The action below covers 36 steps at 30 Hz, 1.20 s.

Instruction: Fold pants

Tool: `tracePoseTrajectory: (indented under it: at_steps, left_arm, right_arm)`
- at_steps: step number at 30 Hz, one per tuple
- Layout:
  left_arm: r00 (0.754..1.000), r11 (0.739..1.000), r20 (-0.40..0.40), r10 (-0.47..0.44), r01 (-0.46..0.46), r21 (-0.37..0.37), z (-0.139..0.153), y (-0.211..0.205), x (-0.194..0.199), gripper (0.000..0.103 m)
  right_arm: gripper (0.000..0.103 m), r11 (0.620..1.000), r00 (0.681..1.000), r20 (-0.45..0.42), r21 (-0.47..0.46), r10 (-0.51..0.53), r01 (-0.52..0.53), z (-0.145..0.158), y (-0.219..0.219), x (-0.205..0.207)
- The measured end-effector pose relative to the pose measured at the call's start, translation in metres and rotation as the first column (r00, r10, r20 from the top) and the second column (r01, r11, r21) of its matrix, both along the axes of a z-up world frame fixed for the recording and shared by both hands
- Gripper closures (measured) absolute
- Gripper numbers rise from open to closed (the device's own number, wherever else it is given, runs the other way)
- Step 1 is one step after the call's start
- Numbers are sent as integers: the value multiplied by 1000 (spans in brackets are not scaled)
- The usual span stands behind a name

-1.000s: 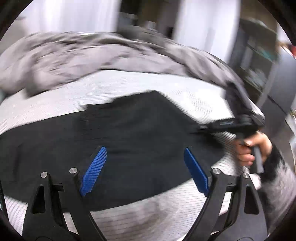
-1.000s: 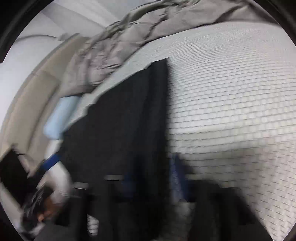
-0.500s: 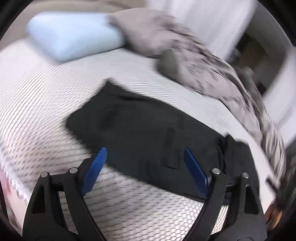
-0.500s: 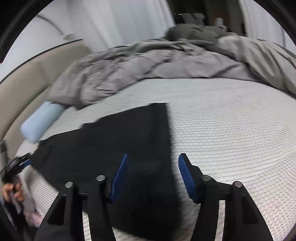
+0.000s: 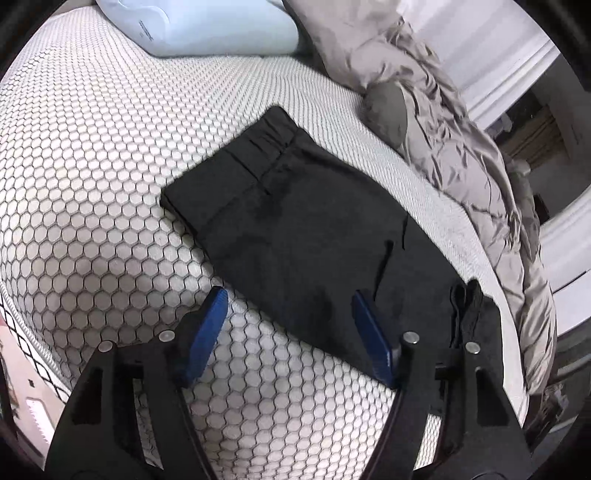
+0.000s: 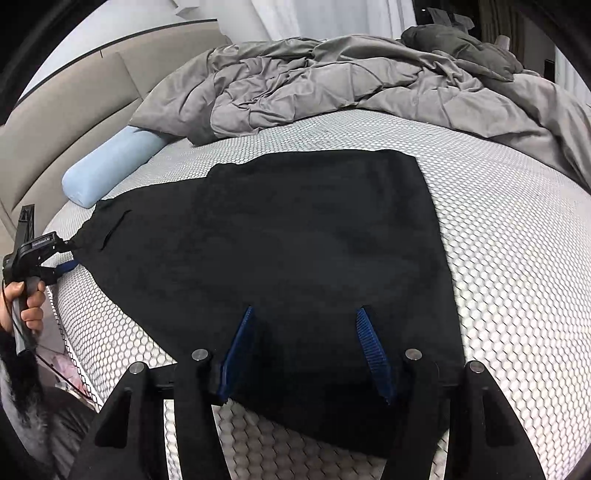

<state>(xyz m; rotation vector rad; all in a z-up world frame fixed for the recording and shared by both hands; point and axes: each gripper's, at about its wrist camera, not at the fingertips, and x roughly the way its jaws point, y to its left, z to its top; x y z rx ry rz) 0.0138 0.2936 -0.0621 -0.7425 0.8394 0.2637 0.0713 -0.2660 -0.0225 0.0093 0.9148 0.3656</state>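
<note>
Black pants (image 6: 295, 236) flat on bed (image 6: 509, 258), left gripper (image 5: 288, 325) fingers just narrowing — nothing gripped, right gripper (image 6: 306, 343) fingers apart over hem, pillow (image 6: 110, 173) at 10 o'clock

The black pants (image 5: 306, 236) lie flat on the white honeycomb mattress (image 5: 92, 155), waistband toward the light blue pillow (image 5: 207, 26). The left gripper (image 5: 291, 328) has just been closing; its jaws stand apart over the pants' near edge, holding nothing. A grey duvet (image 5: 461, 155) lies beside.
</note>
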Motion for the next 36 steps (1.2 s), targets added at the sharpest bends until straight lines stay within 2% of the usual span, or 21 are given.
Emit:
tracePoseTrajectory:
  at_steps: [2, 3, 5, 6, 7, 9, 11, 14, 18, 21, 22, 23, 25, 27, 28, 29, 30, 32, 33, 35, 36]
  left_arm:
    - [999, 999, 6, 32, -32, -3, -5, 7, 9, 37]
    - [999, 999, 6, 45, -45, -6, -7, 8, 14, 43]
    - [996, 997, -23, 81, -82, -5, -5, 7, 33, 60]
    - [995, 995, -28, 97, -97, -5, -6, 10, 45, 78]
    - [994, 994, -16, 109, -109, -10, -5, 12, 52, 90]
    - [992, 992, 39, 123, -122, -21, 7, 12, 55, 97]
    - [988, 993, 99, 118, -120, 19, 26, 2, 53, 100]
    - [979, 988, 194, 58, -85, 131, 73, -38, 52, 100]
    - [941, 964, 295, -166, 92, 249, 142, -134, 53, 100]
    - [867, 905, 305, -394, 307, 294, 174, -233, 66, 98]
    - [823, 866, 291, -487, 414, 280, 175, -271, 72, 92]
    - [765, 813, 279, -581, 524, 256, 172, -312, 76, 85]
    - [623, 670, 250, -741, 712, 209, 160, -374, 84, 44]
    - [541, 581, 221, -812, 788, 204, 149, -411, 82, 43]
    - [514, 556, 221, -829, 799, 229, 147, -421, 77, 43]
    - [503, 548, 224, -835, 800, 246, 147, -424, 73, 43]
    - [497, 545, 229, -837, 794, 270, 147, -422, 69, 41]
    - [517, 569, 241, -821, 773, 281, 147, -404, 60, 31]
    - [554, 607, 247, -795, 737, 299, 145, -380, 47, 25]
    - [618, 661, 241, -749, 671, 335, 137, -354, 47, 23]
    - [663, 697, 231, -712, 625, 353, 126, -337, 53, 23]
  right_arm:
    - [44, 1000, 1000, -7, 7, -10, 10, 1, -6, -4]
    - [44, 1000, 1000, -9, 11, -16, 16, 1, -8, -1]
    - [44, 1000, 1000, -10, 21, -21, 21, 3, -9, 2]
    - [44, 999, 1000, -6, 24, -22, 23, 4, -10, 2]
    - [44, 999, 1000, 0, 29, -23, 23, 5, -11, 1]
    - [44, 999, 1000, 6, 34, -26, 26, 7, -12, -3]
    - [44, 999, 1000, 10, 44, -30, 30, 9, -16, -4]
    - [44, 997, 999, 22, 63, -47, 46, 14, -22, -4]
    - [44, 991, 996, 47, 109, -77, 71, 25, -35, -1]
    - [44, 984, 992, 59, 149, -111, 101, 31, -48, 0]
    - [44, 981, 990, 61, 159, -126, 115, 33, -55, 0]
    - [44, 978, 988, 60, 161, -142, 131, 33, -60, 1]
    - [44, 972, 983, 49, 167, -178, 168, 32, -73, 2]
    - [44, 965, 977, 35, 171, -210, 201, 30, -86, 4]
    - [44, 960, 974, 31, 176, -226, 218, 29, -92, 4]
    - [44, 955, 970, 24, 183, -241, 233, 27, -100, 4]
    - [44, 951, 968, 13, 186, -252, 246, 26, -105, 4]
    - [44, 948, 967, -4, 198, -253, 249, 24, -113, 5]
    - [44, 948, 969, -9, 201, -248, 245, 23, -114, 6]
    - [44, 947, 975, -27, 231, -222, 222, 22, -114, 8]
    - [44, 942, 980, -43, 269, -195, 199, 22, -112, 9]
